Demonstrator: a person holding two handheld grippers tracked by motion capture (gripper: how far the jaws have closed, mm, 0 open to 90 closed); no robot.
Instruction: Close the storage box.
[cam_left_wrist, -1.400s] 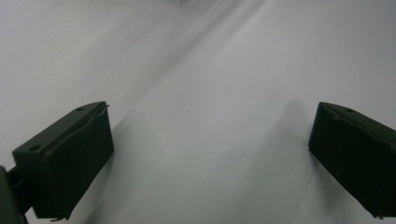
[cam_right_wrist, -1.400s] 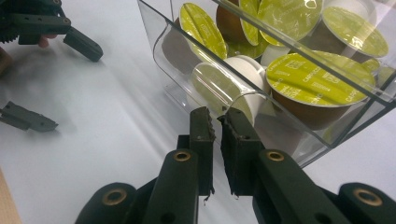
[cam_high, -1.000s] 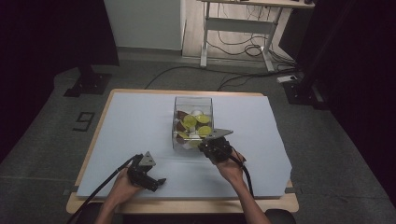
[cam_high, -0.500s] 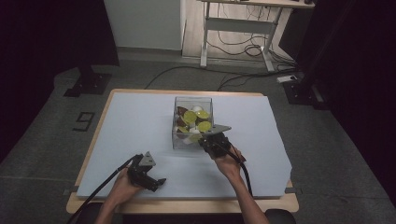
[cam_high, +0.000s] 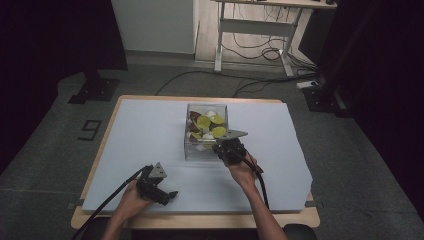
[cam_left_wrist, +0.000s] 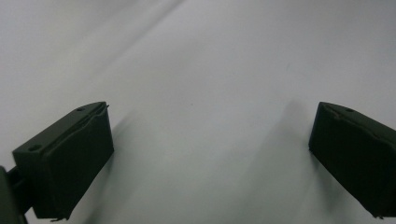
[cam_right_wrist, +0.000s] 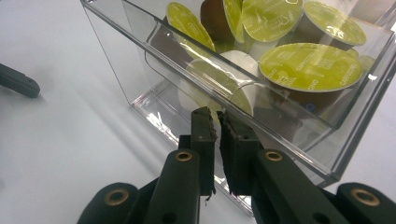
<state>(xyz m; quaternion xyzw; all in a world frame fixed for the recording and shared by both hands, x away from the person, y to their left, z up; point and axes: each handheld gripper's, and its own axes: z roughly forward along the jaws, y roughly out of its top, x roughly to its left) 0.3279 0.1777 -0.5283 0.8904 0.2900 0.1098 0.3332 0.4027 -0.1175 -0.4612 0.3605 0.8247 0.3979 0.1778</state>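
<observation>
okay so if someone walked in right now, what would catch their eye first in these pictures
Probably the clear box mid-table, heaped with green-lidded coffee capsules. Next, the right gripper, jaws nearly shut, pressed up at the box's near wall. The left gripper sits open on the pale table cover.

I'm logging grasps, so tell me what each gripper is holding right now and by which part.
The right gripper is closed on the near wall of the clear box of coffee capsules. The left gripper is open and holds nothing.

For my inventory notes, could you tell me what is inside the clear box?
The clear box holds coffee capsules, most with green lids, some brown or white. Capsules beneath the pile are covered, so no full count.
</observation>
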